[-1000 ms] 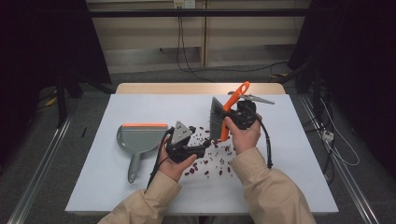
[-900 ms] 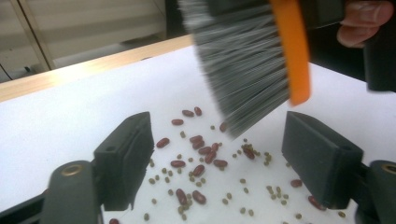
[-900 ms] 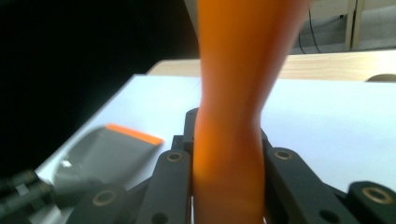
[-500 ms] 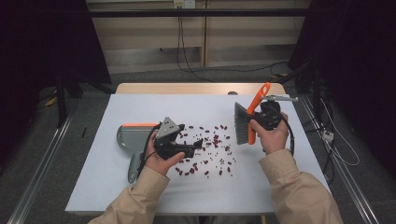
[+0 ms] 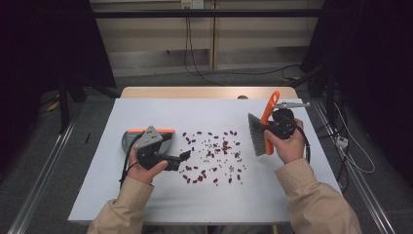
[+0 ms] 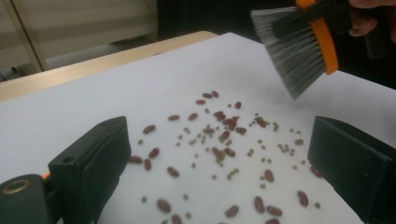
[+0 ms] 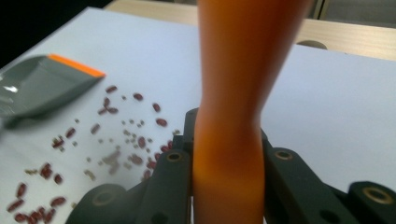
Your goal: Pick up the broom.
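Observation:
Red beans and small green seeds [image 5: 214, 153] lie scattered over the middle of the white table [image 5: 146, 204]. My right gripper [image 5: 277, 122] is shut on the orange handle [image 7: 233, 93] of a brush and holds it upright at the right of the scatter. The grey bristles [image 5: 258, 134] hang just above the table. My left gripper [image 5: 179, 161] stands open at the left edge of the beans [image 6: 224, 126], jaws wide apart and holding nothing. It points towards the brush [image 6: 294, 51]. A grey dustpan [image 5: 129, 139] with an orange lip lies just behind the left hand.
A wooden strip [image 5: 204, 92] runs along the table's far edge. Cables [image 5: 341, 146] trail off the right side. Bare white surface lies in front of the beans and behind them. The dustpan [image 7: 42, 84] mouth faces the beans [image 7: 112, 154].
Both hands have moved apart from the middle. The right gripper carried the brush to the right of the beans, and the left gripper drew back left beside the dustpan.

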